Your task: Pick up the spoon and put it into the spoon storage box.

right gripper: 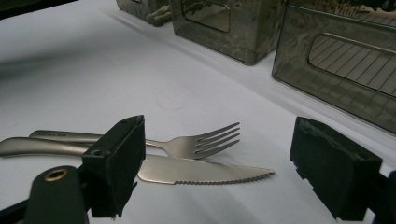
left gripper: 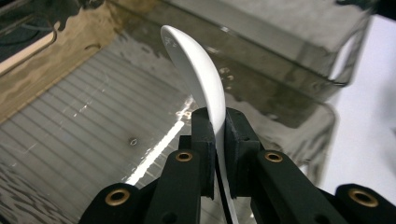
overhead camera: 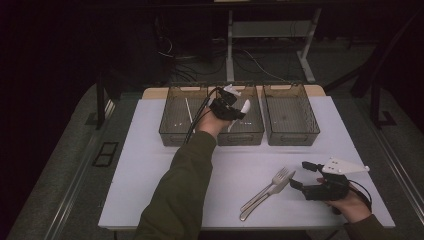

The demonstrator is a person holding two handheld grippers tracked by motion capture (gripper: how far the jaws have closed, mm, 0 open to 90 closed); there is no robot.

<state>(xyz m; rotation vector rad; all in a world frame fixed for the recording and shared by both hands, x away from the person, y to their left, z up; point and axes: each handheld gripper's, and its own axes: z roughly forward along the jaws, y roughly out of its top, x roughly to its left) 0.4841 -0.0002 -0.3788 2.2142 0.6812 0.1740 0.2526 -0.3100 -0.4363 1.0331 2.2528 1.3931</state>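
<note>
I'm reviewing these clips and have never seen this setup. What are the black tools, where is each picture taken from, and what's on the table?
A person works at a white table with a hand-held two-jaw gripper in each hand. The high view looks down from above; each gripper view looks along that gripper's own jaws. The left gripper is shut on a white spoon, holding it over the middle bin of three clear bins. The right gripper rests open beside a metal fork and a serrated knife lying on the table.

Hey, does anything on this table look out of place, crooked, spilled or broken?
Nothing stands out. The three bins sit in a straight row, the fork and knife lie side by side, and the white spoon is held cleanly in the left tongs.
</note>
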